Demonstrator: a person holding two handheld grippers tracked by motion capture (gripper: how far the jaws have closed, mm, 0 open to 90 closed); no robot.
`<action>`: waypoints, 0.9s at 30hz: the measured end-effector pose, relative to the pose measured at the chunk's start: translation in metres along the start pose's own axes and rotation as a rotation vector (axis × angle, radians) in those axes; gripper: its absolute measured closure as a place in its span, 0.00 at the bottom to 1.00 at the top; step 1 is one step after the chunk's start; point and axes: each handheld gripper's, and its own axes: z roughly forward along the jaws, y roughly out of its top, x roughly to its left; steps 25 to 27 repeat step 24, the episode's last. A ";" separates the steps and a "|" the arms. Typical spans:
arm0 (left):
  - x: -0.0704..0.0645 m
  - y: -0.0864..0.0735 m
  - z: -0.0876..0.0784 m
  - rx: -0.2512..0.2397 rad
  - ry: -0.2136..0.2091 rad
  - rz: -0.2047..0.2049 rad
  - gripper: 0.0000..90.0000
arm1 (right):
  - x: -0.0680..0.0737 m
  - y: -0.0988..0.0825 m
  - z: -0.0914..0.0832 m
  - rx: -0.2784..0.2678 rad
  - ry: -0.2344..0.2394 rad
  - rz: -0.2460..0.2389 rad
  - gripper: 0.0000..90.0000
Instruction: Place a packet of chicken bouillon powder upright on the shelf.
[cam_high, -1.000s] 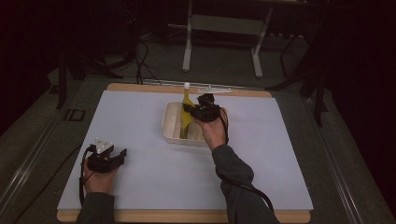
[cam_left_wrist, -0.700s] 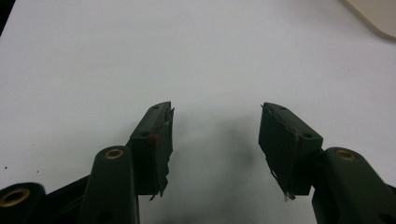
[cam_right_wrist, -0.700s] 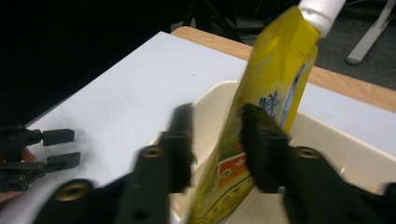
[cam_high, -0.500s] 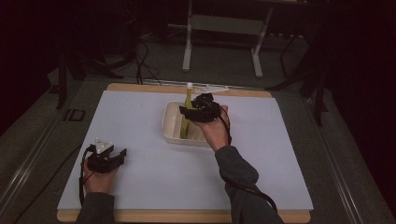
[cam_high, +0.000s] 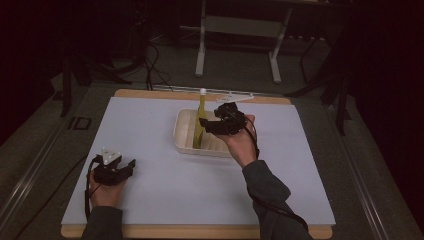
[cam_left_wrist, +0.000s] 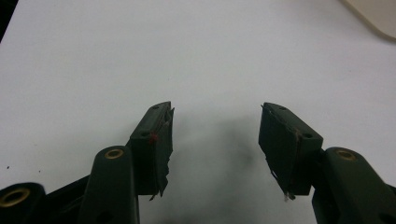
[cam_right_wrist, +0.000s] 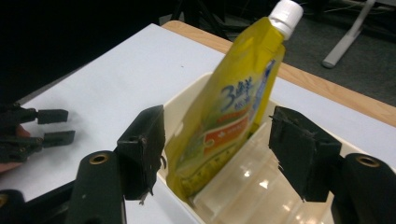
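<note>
Since the earlier frames the yellow pouch (cam_high: 200, 120) has come more upright in the tray, and the right tongs (cam_high: 207, 126) have shifted slightly with it; the left tongs (cam_high: 129, 164) have stayed where they were. The table (cam_high: 150, 130) is covered by a white sheet, with a wooden edge showing at front and back. The cream tray (cam_high: 183, 131) sits near the middle of the table, toward the far side. The pouch stands in the tray's left end, leaning a little, its white cap (cam_right_wrist: 286, 11) uppermost and its lower end down against the ribbed tray floor. In the right gripper view the right tongs (cam_right_wrist: 219, 156) are spread, one jaw on each side of the pouch; the left jaw lies close beside the pouch edge, the right jaw stands clear of it. Whether the left jaw touches the pouch I cannot tell. The left tongs (cam_left_wrist: 215, 144) rest low over bare white sheet at the front left, jaws spread, nothing between them, well apart from the tray.
</note>
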 end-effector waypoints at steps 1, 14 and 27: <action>0.000 0.000 0.000 0.001 0.000 0.001 0.49 | 0.000 -0.001 -0.003 0.003 -0.007 -0.007 0.40; 0.000 0.000 0.000 0.003 0.002 0.001 0.49 | 0.006 -0.029 -0.023 0.065 -0.034 -0.037 0.44; 0.001 0.000 0.001 0.016 0.026 -0.023 0.49 | 0.006 -0.081 -0.023 0.098 -0.008 0.019 0.44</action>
